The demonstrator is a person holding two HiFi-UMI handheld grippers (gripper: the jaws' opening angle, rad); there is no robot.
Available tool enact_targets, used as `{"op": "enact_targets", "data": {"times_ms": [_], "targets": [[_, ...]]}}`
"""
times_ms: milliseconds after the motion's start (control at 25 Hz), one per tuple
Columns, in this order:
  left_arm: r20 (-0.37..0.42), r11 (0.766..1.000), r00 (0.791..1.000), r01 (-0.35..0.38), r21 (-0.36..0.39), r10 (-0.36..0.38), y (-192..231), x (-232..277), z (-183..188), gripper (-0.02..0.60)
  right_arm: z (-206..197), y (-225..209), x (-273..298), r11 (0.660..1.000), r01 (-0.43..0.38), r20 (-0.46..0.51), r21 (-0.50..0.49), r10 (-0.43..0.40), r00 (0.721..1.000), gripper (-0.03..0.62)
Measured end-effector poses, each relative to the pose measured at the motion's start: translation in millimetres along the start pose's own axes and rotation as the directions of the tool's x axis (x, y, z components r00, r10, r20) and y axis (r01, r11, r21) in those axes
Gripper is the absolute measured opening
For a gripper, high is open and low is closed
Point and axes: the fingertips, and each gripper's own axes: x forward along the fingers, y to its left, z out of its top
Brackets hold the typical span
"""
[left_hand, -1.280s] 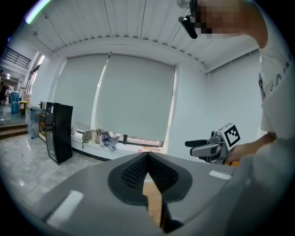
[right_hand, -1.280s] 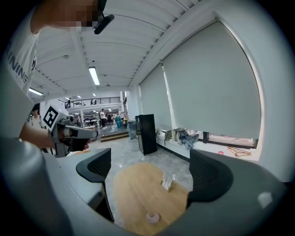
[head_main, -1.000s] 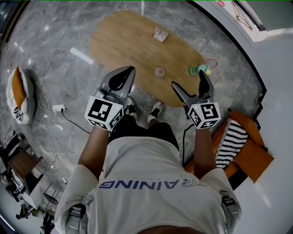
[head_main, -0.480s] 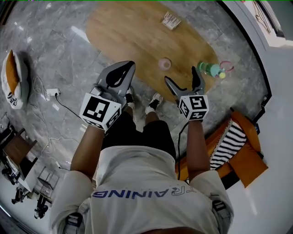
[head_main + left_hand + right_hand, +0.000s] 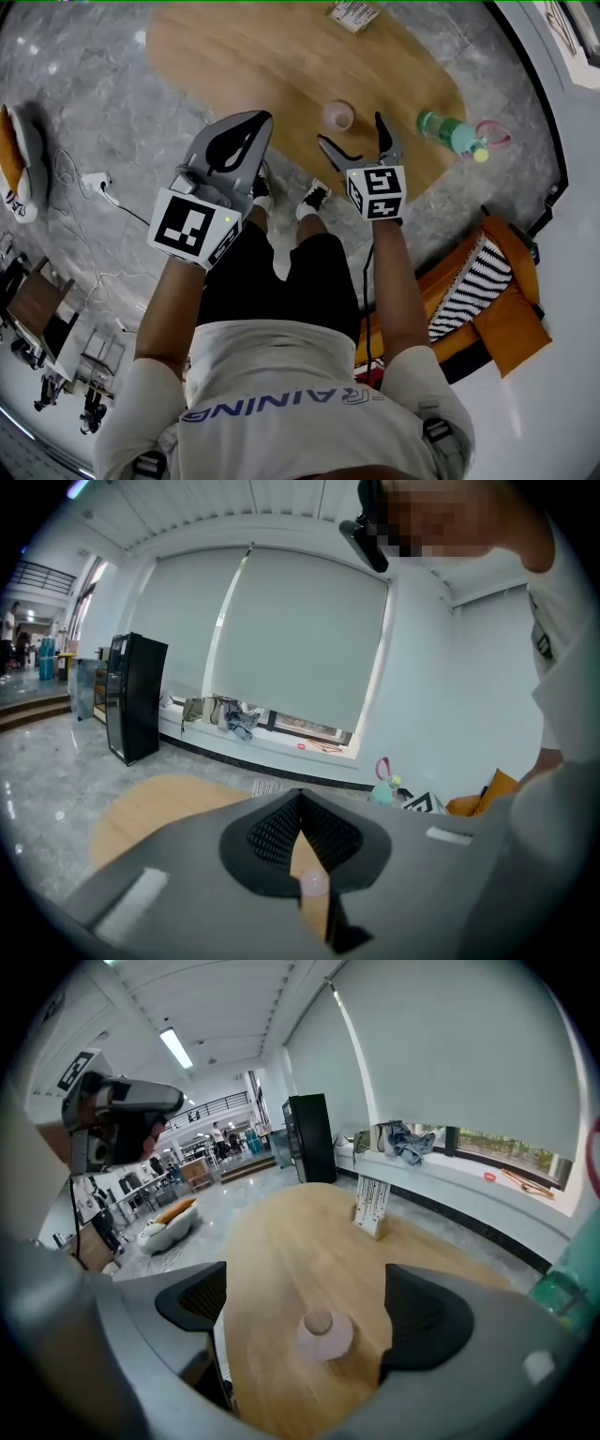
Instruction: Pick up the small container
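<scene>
The small pink container (image 5: 337, 115) with a round knob lid stands near the front edge of the oval wooden table (image 5: 244, 56). My right gripper (image 5: 350, 131) hovers just short of it, open, the container ahead of the gap between its fingers. In the right gripper view the container (image 5: 324, 1332) sits low between the two dark pads (image 5: 427, 1321), apart from both. My left gripper (image 5: 261, 119) is held left of the container, shut and empty. Through the slit below the closed tips of the left gripper (image 5: 300, 796) a bit of the container (image 5: 313, 883) shows.
A green bottle (image 5: 450, 134) with a pink loop lies at the table's right end. A white slotted box (image 5: 354, 13) stands at the far edge. An orange seat with a striped cushion (image 5: 487, 281) is at the right; a power strip (image 5: 94, 180) lies on the floor.
The right gripper has moved left and forward, closing on the container, and stays open. The left gripper rose slightly and stays shut. The person stepped nearer the table.
</scene>
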Motion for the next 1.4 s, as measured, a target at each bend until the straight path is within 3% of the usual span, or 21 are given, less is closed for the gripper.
{"op": "enact_targets", "data": {"times_ms": [280,600,760,920,1120,1400], "targets": [[-0.044,1.0,0.999,0.0,0.016,0.0,18,1,-38,0.0,-49,-12,58,1.0,0.028,-0.028,0.005,-0.028,0.999,0.537],[-0.052,0.999,0.999,-0.012,-0.044,0.01,30,3,-74,0.0,-87,-24,103,0.998,0.058,-0.04,0.006,-0.058,0.998,0.537],[-0.063,0.999,0.998,-0.014,-0.052,0.011,29,4,-84,0.0,-93,-31,120,0.998,0.06,-0.039,-0.005,-0.06,0.997,0.528],[-0.149,0.999,0.989,0.005,-0.042,-0.012,24,2,-101,0.0,-93,-34,129,0.998,0.059,-0.018,-0.027,-0.06,0.998,0.518],[-0.168,0.998,0.986,0.008,-0.06,-0.018,24,-1,-111,0.0,-92,-30,137,0.993,0.074,0.0,-0.093,-0.074,0.997,0.518],[-0.183,0.997,0.983,0.009,-0.082,-0.024,30,-1,-118,0.0,-91,-26,142,0.985,0.098,-0.01,-0.143,-0.101,0.995,0.465]]}}
